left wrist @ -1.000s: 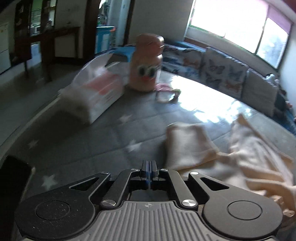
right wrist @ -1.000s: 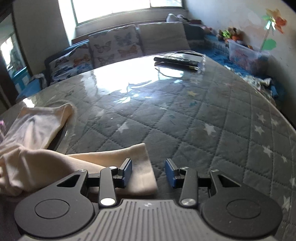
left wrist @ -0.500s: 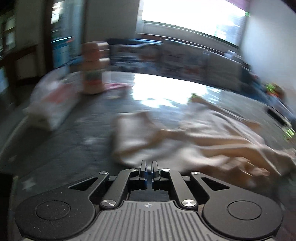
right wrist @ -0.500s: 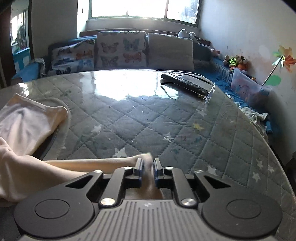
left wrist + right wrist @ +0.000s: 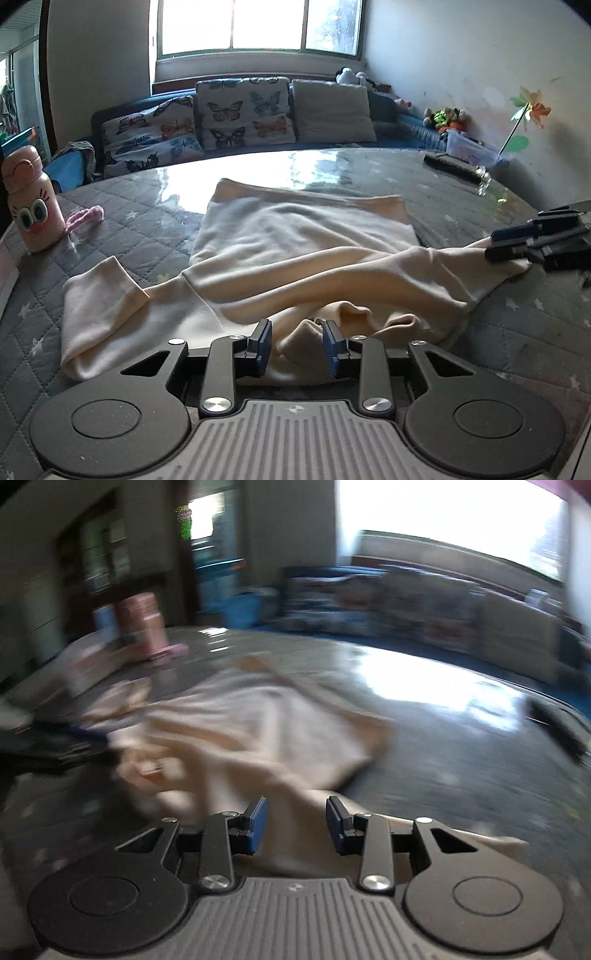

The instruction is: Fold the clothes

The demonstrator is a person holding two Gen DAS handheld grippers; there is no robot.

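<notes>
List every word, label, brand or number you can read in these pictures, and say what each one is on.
No readable text in either view.
Pink bottle: a cartoon face, no words.
Left gripper body: one small emblem, too small to read.
Right wrist view: blurred throughout; nothing legible on the cream garment or the table.

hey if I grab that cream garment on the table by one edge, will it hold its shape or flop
Likely flop: the cream garment lies in soft folds and wrinkles. It probably drapes and trails, since one sleeve sprawls limp. It may slide easily on the glossy table.
</notes>
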